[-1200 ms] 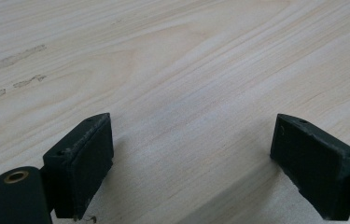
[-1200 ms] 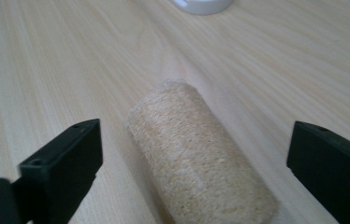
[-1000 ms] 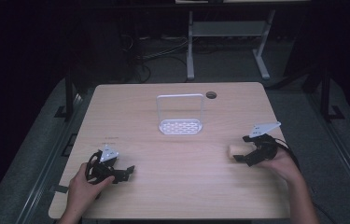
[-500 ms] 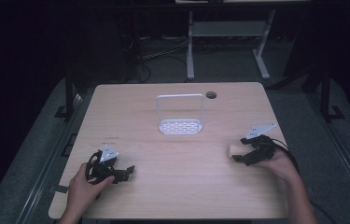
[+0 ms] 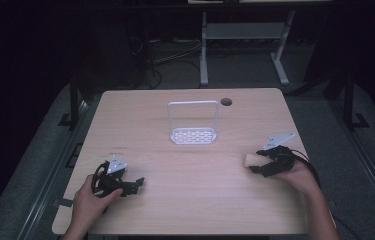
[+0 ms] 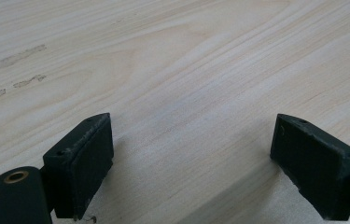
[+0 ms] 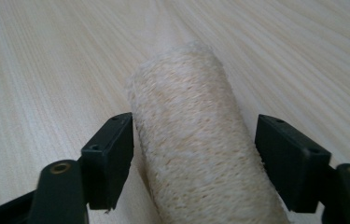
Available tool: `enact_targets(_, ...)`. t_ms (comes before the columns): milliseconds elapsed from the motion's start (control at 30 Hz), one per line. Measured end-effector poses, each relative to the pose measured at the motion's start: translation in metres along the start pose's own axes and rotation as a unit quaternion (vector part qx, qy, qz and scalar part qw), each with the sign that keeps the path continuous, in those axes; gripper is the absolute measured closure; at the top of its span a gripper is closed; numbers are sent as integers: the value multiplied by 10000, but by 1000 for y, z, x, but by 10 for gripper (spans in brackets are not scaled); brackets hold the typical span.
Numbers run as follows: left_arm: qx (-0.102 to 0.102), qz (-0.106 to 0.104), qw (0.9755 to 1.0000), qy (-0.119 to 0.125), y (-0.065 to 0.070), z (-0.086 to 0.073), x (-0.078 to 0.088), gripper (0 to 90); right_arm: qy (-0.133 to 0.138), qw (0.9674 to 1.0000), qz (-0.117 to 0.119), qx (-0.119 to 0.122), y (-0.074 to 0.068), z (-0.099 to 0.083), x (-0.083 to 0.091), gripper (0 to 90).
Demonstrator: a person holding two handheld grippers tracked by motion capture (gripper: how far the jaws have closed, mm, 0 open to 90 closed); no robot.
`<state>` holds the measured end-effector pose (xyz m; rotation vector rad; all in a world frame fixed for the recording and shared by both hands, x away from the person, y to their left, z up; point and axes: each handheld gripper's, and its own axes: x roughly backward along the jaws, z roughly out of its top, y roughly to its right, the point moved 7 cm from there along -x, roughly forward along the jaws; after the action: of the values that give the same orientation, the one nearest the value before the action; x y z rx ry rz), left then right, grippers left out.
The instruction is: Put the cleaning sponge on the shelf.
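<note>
No readable text, labels, brands or numbers from my end. Faint dark smudges on the worktop (image 5: 125,125) near the left edge could be print, but they're too small and blurred for me to read.
</note>
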<state>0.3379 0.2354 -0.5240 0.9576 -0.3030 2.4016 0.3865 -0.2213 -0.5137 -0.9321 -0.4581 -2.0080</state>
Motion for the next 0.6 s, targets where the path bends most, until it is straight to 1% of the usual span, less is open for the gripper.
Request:
enact_targets(133,1,2,10000,0,0,0,0,126,19,10000,-17,-4,1,-1,1,338)
enact_targets(167,-3,2,10000,-1,0,0,0,127,24,10000,-20,-6,0,-1,1,355)
enact_targets(200,-1,1,10000,0,0,0,0,127,19,10000,-6,19,0,-1,1,390)
enact_targets(233,-2,0,10000,-2,0,0,0,126,17,10000,6,26,0,-2,2,401)
enact_targets(433,-4,2,10000,-1,0,0,0,127,29,10000,8,-15,-1,-2,2,407)
enact_targets(600,-1,2,10000,-2,0,0,0,127,39,9999,12,-126,-3,-2,3,408)
